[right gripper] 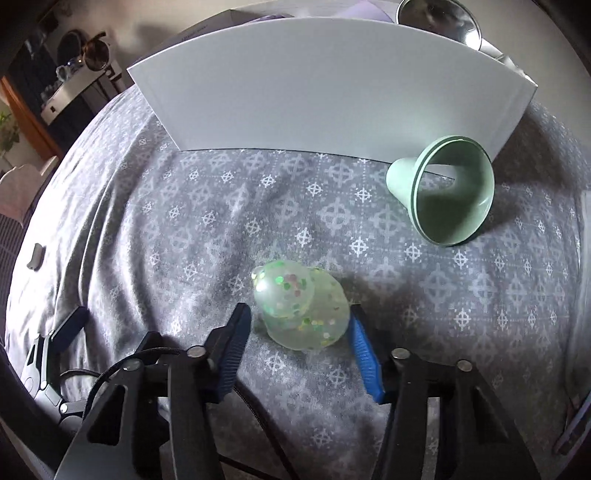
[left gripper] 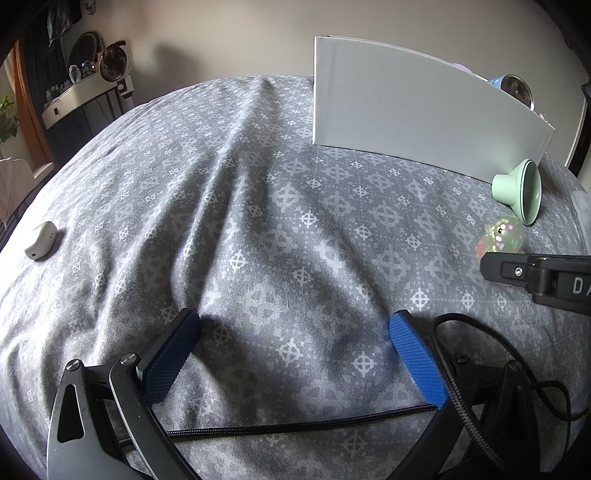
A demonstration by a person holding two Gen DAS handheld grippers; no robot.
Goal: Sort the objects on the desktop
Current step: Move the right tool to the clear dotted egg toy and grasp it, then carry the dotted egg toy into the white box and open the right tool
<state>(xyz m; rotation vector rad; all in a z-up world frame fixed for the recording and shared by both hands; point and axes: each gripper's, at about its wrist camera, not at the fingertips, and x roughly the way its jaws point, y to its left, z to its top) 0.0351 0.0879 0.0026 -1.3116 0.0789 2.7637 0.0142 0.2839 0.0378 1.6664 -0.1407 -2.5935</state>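
**Before the white box: glitter toy bracketed, not yet gripped**

Far left of the white box (left gripper: 406, 107), near the cloth's edge: a small white case (left gripper: 41, 240), lying alone and well apart from everything else. Nearer, still left of the box: left tool (left gripper: 293, 325), released, blue pads spread wide over bare patterned cloth (left gripper: 258, 221), nothing between them, cable trailing beneath. Idle by the look of it.

Just in front of the box, toward its middle: glitter squishy toy (right gripper: 301, 310), translucent, speckled with sequins, resting on the cloth. Right tool (right gripper: 301, 317) straddling it, released, one dark finger (right gripper: 232, 343) close beside the toy's left flank, one blue finger (right gripper: 364, 354) near its right flank. Contact on either side hard to confirm; no sign of squeeze or deformation, so judged as not yet closed.

At the box's right front corner: mint green funnel-shaped cup (right gripper: 443, 195), tipped on its side, mouth facing outward, apparently touching or very nearly touching the box wall. Behind the box's right end: a shiny metal can (right gripper: 437, 18), partly hidden.

Step in hand, as judged: pickup of the toy, presumably for the box. Next move: closing gently, centred on the widest part, since a soft, slippery body could squirt out; then lifting clear above the box wall before crossing over it.
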